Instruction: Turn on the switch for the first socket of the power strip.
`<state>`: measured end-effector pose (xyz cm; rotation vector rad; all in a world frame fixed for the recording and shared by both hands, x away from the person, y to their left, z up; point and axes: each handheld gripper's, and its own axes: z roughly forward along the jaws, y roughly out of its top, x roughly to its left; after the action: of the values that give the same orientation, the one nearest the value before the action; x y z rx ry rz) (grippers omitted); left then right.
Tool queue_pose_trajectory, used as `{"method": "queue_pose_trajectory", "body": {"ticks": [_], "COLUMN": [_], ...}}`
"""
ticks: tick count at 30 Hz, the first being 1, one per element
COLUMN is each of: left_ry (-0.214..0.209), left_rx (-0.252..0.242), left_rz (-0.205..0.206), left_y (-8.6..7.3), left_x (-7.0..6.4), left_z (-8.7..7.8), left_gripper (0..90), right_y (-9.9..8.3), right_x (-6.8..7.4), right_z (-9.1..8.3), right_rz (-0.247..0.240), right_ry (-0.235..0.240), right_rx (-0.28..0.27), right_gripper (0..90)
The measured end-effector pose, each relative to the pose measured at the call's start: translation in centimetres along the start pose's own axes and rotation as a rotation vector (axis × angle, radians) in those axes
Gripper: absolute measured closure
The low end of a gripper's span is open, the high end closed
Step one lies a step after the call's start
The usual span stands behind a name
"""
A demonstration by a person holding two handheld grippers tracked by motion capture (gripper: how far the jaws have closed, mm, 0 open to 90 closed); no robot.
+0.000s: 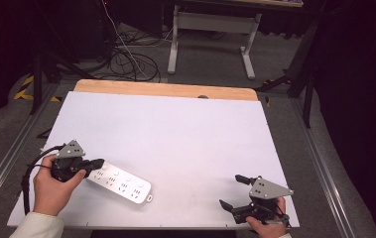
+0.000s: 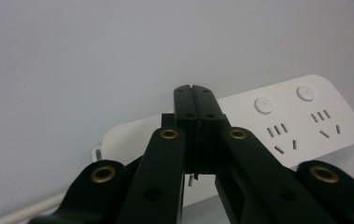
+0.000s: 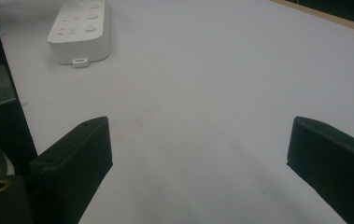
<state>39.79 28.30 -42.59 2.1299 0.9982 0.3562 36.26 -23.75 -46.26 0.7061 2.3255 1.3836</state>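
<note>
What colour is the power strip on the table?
White; the power strip shows best in the left gripper view.

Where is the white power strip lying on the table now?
In the high view the white power strip lies on the near left part of the table, under the closed left gripper, far from the open right gripper.

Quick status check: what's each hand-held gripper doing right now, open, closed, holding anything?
Left hand-held gripper: jaws shut together over the white power strip, holding nothing.
Right hand-held gripper: jaws wide open, empty, over the white table sheet.
</note>
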Motion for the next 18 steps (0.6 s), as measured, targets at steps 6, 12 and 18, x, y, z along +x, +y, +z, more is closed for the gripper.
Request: {"method": "queue_pose_trajectory", "body": {"ticks": [6,12,18], "left_ry": [0.01,0.013,0.023], "left_rx": [0.025,0.046,0.066], "left_rz": [-0.011,-0.017,-0.028], "left_y": [0.0,-0.2,-0.3], "left_x": [0.3,0.5,0.7], "left_z": [0.9,1.6,2.3], "left_gripper": [90.0,90.0,90.0], "right_y": [0.0,0.0,0.0], "right_x": [0.0,0.0,0.0], "right_z": [0.0,0.0,0.0], "right_rz": [0.001,-0.001,0.0], "right_ry": [-0.001,0.0,-0.001], "right_rx": [0.001,0.001,-0.001], "right_gripper": [7.1,7.1,7.1]}}
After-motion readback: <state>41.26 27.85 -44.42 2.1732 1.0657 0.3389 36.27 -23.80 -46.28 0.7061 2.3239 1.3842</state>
